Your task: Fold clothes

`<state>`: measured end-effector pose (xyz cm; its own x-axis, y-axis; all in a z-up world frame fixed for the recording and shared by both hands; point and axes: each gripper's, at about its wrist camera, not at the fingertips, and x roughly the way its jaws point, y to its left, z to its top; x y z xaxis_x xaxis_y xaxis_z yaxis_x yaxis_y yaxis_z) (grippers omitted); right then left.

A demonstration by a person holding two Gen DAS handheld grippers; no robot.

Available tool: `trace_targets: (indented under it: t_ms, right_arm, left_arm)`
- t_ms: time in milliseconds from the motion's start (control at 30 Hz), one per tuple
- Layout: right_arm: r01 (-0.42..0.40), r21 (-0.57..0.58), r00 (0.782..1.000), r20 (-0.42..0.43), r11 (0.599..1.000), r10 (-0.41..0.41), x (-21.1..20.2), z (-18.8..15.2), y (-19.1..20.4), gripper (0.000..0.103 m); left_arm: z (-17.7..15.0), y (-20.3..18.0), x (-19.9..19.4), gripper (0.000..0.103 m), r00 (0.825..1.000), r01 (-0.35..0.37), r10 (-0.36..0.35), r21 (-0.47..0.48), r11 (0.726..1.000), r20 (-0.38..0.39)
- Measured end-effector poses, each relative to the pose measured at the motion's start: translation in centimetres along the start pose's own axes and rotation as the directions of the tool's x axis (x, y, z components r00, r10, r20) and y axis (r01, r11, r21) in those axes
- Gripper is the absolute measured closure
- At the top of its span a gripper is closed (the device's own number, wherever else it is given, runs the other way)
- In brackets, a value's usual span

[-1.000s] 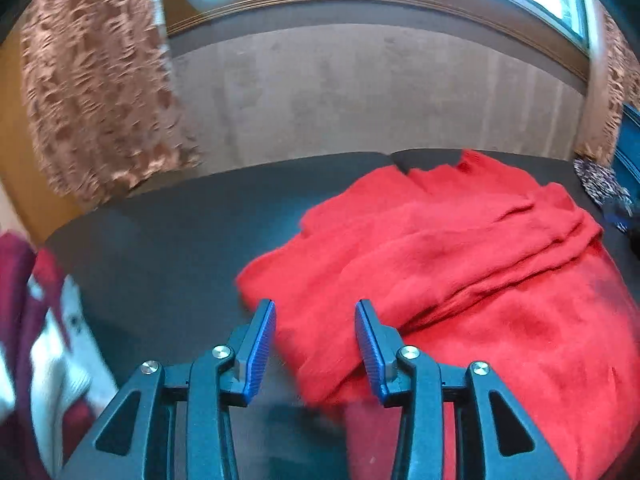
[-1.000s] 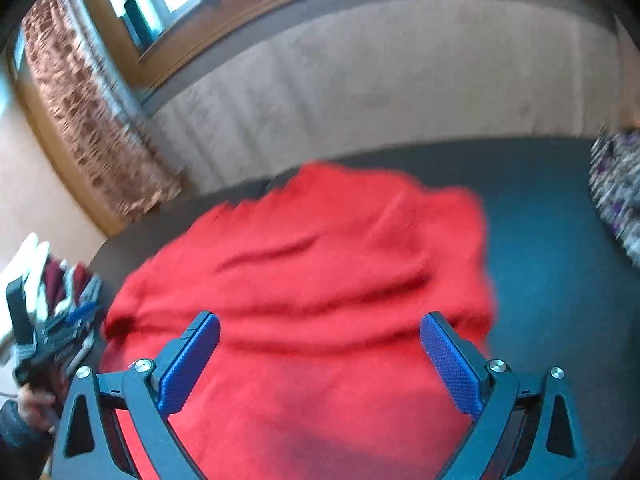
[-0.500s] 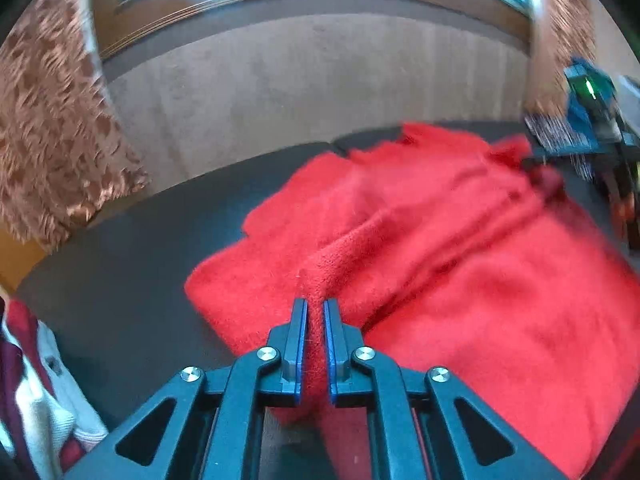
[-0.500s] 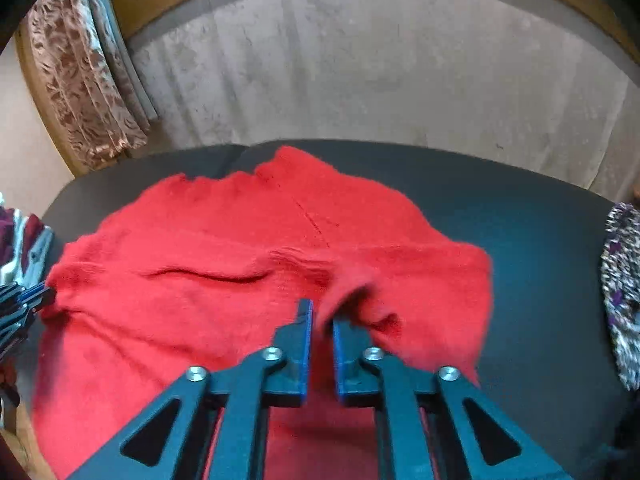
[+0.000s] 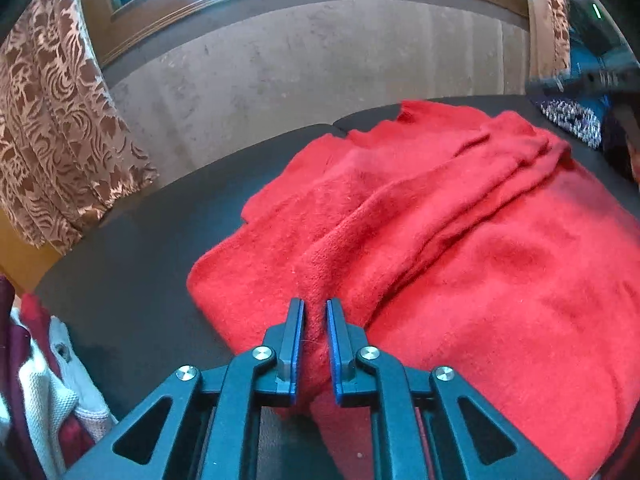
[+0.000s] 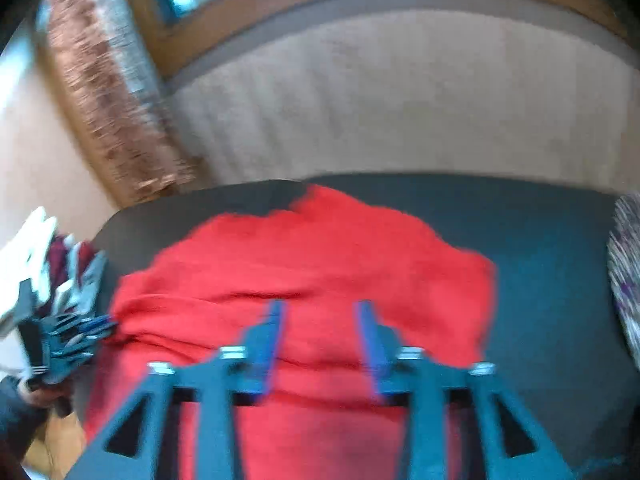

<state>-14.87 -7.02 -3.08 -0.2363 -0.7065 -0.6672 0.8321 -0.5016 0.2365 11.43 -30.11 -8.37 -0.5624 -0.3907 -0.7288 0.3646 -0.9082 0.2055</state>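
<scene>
A red knit sweater (image 5: 460,240) lies spread and partly folded on a dark table (image 5: 132,264). My left gripper (image 5: 315,308) is shut on a raised fold at the sweater's left edge. In the right wrist view the sweater (image 6: 320,256) fills the middle of the table (image 6: 560,280). My right gripper (image 6: 322,310) is open and empty above the sweater's near part; this view is blurred. The left gripper (image 6: 100,326) shows at the sweater's left edge, pinching it.
A pile of maroon and white clothes (image 5: 36,384) lies at the table's left end. A patterned dark and white cloth (image 5: 572,116) lies at the right end, also in the right wrist view (image 6: 626,280). A wall (image 5: 320,68) and patterned curtains (image 5: 52,120) stand behind.
My right gripper was shut on a sweater fold half a second ago; it has opened, let go and pulled back. My left gripper shut on the sweater's edge a second ago and keeps hold.
</scene>
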Motion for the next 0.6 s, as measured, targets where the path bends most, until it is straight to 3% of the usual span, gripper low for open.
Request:
trace_targets:
  t_ms: [100, 333, 467, 600]
  right_arm:
    - [-0.069, -0.102, 0.996, -0.064, 0.992, 0.062, 3.6, 0.3, 4.9, 0.044]
    - [-0.148, -0.192, 0.961, -0.258, 0.970, 0.096, 12.0, -0.4, 10.4, 0.044]
    - [-0.174, -0.260, 0.958, -0.270, 0.950, 0.101, 10.9, -2.7, 11.3, 0.044]
    - [-0.196, -0.307, 0.962, -0.243, 0.932, 0.122, 9.2, -4.9, 11.3, 0.038]
  left_arm:
    - [-0.5, 0.4, 0.0, 0.093, 1.000, 0.007, -0.007, -0.023, 1.000, -0.001]
    - [-0.6, 1.9, -0.7, 0.093, 0.996, 0.086, -0.085, -0.107, 0.991, 0.014]
    - [0.1, 5.5, -2.7, 0.092, 0.981, 0.189, -0.165, -0.293, 0.937, 0.106]
    - [3.8, 6.8, -2.7, 0.089, 0.963, 0.254, -0.205, -0.327, 0.910, 0.177]
